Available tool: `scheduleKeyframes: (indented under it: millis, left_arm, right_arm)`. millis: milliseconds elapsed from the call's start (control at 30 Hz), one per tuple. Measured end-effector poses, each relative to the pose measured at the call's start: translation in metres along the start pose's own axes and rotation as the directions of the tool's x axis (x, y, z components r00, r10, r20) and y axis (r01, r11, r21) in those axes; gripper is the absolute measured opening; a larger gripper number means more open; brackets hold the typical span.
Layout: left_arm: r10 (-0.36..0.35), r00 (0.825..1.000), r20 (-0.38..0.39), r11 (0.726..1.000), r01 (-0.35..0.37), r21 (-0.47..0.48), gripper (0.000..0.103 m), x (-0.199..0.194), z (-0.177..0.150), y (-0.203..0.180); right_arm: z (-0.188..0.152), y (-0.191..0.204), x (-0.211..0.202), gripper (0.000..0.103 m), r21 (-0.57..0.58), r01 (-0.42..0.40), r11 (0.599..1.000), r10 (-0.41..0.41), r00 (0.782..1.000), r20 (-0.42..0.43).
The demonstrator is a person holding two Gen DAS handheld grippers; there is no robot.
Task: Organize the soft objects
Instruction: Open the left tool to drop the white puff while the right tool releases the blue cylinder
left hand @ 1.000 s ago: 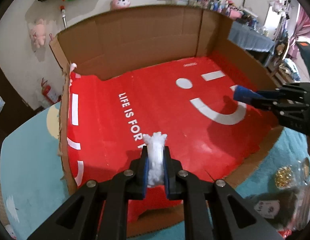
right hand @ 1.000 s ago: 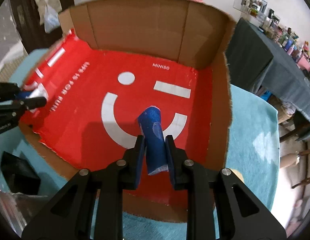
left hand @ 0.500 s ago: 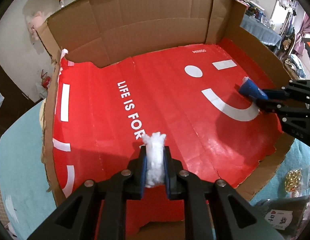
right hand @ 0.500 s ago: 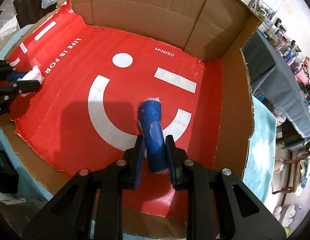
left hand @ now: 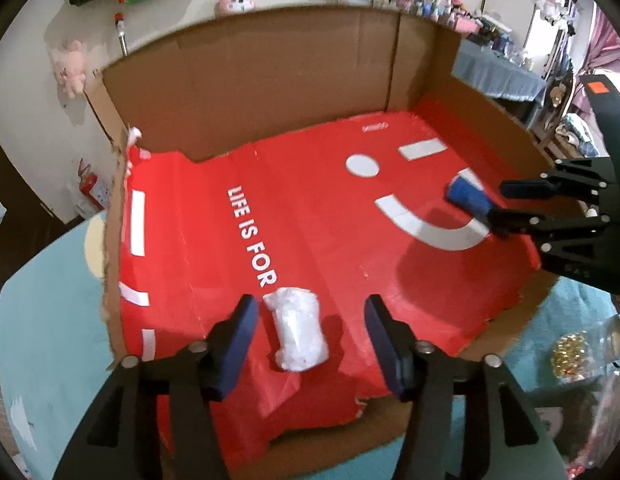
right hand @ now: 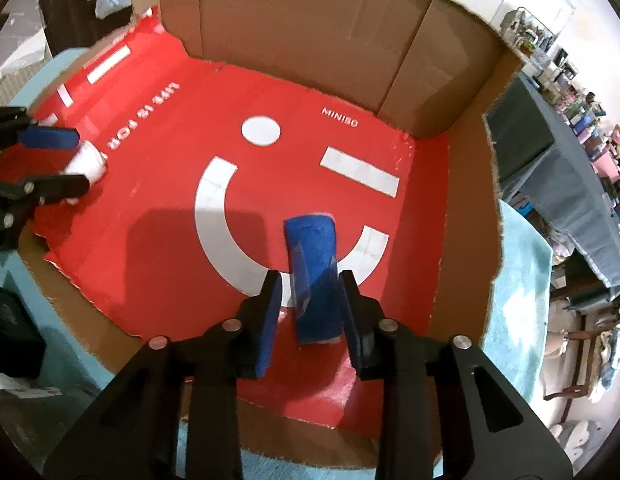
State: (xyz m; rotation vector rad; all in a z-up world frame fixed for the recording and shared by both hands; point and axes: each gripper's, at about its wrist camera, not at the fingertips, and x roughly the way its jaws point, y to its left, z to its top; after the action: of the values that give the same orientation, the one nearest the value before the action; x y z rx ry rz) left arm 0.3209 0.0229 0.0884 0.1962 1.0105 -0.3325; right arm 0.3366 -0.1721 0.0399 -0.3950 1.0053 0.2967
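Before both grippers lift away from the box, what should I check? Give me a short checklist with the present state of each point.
1. White roll lies on the red liner: ok.
2. Left gripper is free of the white roll; jaws are opening, with gaps on both sides: ok.
3. Blue roll is down on the liner: cannot tell, its near end is hidden between the fingers.
4. Right gripper is free of the blue roll; jaws are opening, but the roll sits close against one finger: cannot tell.
5. The two rolls lie apart: ok.
6. Both rolls are inside the cardboard box: ok.
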Motion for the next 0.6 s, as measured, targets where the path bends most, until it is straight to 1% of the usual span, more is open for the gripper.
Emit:
scheduleKeyframes:
  millis: [33, 67, 100, 167, 233, 267, 333, 400, 433, 467, 500, 533, 600]
  left_arm:
    - [0.002, 1.000, 0.012, 1.000, -0.002, 0.000, 0.065, -0.005, 0.000, -0.001]
    - [0.004, 1.000, 0.030, 1.000, -0.004, 0.001, 0.066, -0.012, -0.001, -0.003]
    - [0.007, 0.999, 0.047, 1.000, -0.007, 0.000, 0.068, -0.019, -0.002, -0.005]
    - [0.012, 0.996, 0.087, 1.000, -0.011, -0.007, 0.075, -0.036, -0.005, -0.009]
    - [0.018, 0.990, 0.140, 1.000, -0.016, -0.019, 0.085, -0.056, -0.011, -0.015]
    - [0.024, 0.986, 0.163, 1.000, -0.020, -0.023, 0.087, -0.064, -0.013, -0.017]
    - [0.037, 0.973, 0.228, 0.999, -0.032, -0.027, 0.094, -0.087, -0.021, -0.026]
    - [0.043, 0.958, 0.282, 0.999, -0.037, -0.027, 0.097, -0.106, -0.029, -0.033]
    - [0.050, 0.947, 0.317, 0.999, -0.042, -0.032, 0.098, -0.118, -0.035, -0.038]
    - [0.052, 0.938, 0.342, 0.998, -0.043, -0.035, 0.099, -0.127, -0.041, -0.041]
    - [0.053, 0.930, 0.363, 0.998, -0.042, -0.038, 0.102, -0.135, -0.046, -0.044]
    - [0.052, 0.919, 0.390, 0.998, -0.039, -0.043, 0.103, -0.146, -0.054, -0.048]
    - [0.057, 0.902, 0.429, 0.998, -0.039, -0.051, 0.103, -0.159, -0.067, -0.054]
  right_arm:
    - [0.000, -0.001, -0.005, 0.046, 0.007, -0.003, 1.000, 0.003, 1.000, 0.009]
    - [-0.001, -0.001, -0.008, 0.066, 0.012, -0.003, 1.000, 0.003, 1.000, 0.021]
    - [-0.001, -0.001, -0.016, 0.068, 0.016, -0.001, 1.000, 0.000, 0.999, 0.046]
    - [-0.003, 0.000, -0.029, 0.068, 0.022, 0.007, 1.000, -0.009, 0.997, 0.076]
    - [-0.006, -0.001, -0.047, 0.068, 0.044, -0.002, 0.999, -0.003, 0.993, 0.115]
    - [-0.008, -0.002, -0.056, 0.068, 0.054, -0.005, 0.999, -0.003, 0.991, 0.135]
    - [-0.013, -0.004, -0.079, 0.068, 0.078, -0.005, 0.997, -0.009, 0.983, 0.183]
    - [-0.023, -0.005, -0.105, 0.068, 0.106, -0.026, 0.994, 0.000, 0.971, 0.238]
    - [-0.027, -0.005, -0.116, 0.069, 0.115, -0.034, 0.993, 0.003, 0.966, 0.260]
    - [-0.033, -0.004, -0.127, 0.073, 0.122, -0.039, 0.992, 0.003, 0.959, 0.282]
    - [-0.040, -0.002, -0.140, 0.075, 0.130, -0.038, 0.991, -0.005, 0.950, 0.312]
    - [-0.048, 0.001, -0.153, 0.078, 0.133, -0.034, 0.990, -0.013, 0.940, 0.340]
    - [-0.064, 0.007, -0.178, 0.079, 0.141, -0.032, 0.990, -0.027, 0.918, 0.396]
